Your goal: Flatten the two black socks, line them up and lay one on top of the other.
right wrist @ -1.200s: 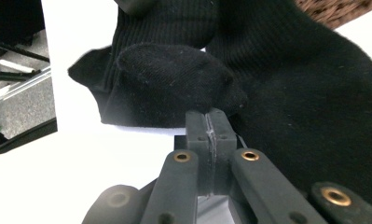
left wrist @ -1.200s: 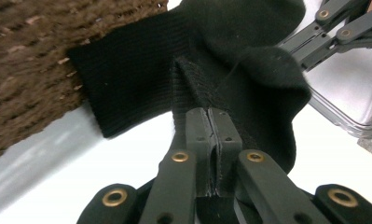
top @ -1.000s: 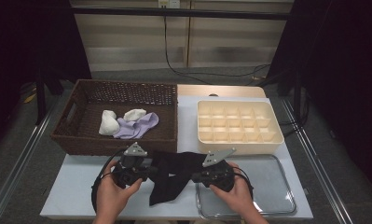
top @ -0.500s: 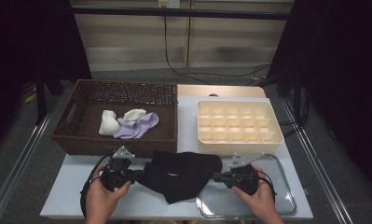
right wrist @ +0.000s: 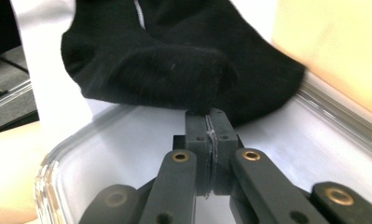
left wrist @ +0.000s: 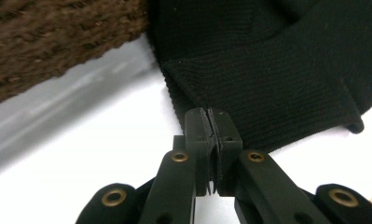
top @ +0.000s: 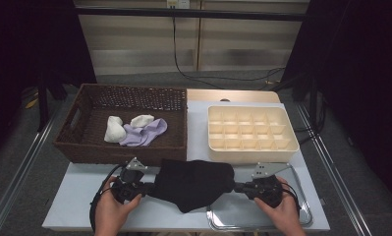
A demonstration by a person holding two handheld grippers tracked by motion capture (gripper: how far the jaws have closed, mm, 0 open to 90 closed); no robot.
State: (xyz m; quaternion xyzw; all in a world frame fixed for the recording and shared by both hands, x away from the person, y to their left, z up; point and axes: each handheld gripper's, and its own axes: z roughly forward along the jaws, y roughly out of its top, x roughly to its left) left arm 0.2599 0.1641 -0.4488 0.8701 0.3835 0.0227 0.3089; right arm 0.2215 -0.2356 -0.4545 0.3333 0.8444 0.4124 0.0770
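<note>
At about nine o'clock on the white worktop (top: pixel 75 189), the left gripper (top: pixel 145 187) lies level in the person's left hand (top: pixel 110 209), its jaws clenched on the ribbed edge of the black sock (top: pixel 193 183); the left gripper view shows the knit (left wrist: pixel 277 88) pinched between the closed jaws of the left gripper (left wrist: pixel 212 122). The sock hangs stretched between the two grippers at six o'clock, just in front of the wicker basket (top: pixel 80 147), which holds a white sock (top: pixel 114 130) and a lilac one (top: pixel 147 133). Its long axis runs from nine to three o'clock, so each end lies straight ahead of its own jaws and neither hand is nearer. At about four o'clock, the right gripper (top: pixel 238 187) is clamped on the opposite end (right wrist: pixel 174 65) above the clear tray (top: pixel 301 216). The cream divided box (top: pixel 252 129) sits at one o'clock, nearer the right hand (top: pixel 282 209), which probably matters if the sock is headed there.
</note>
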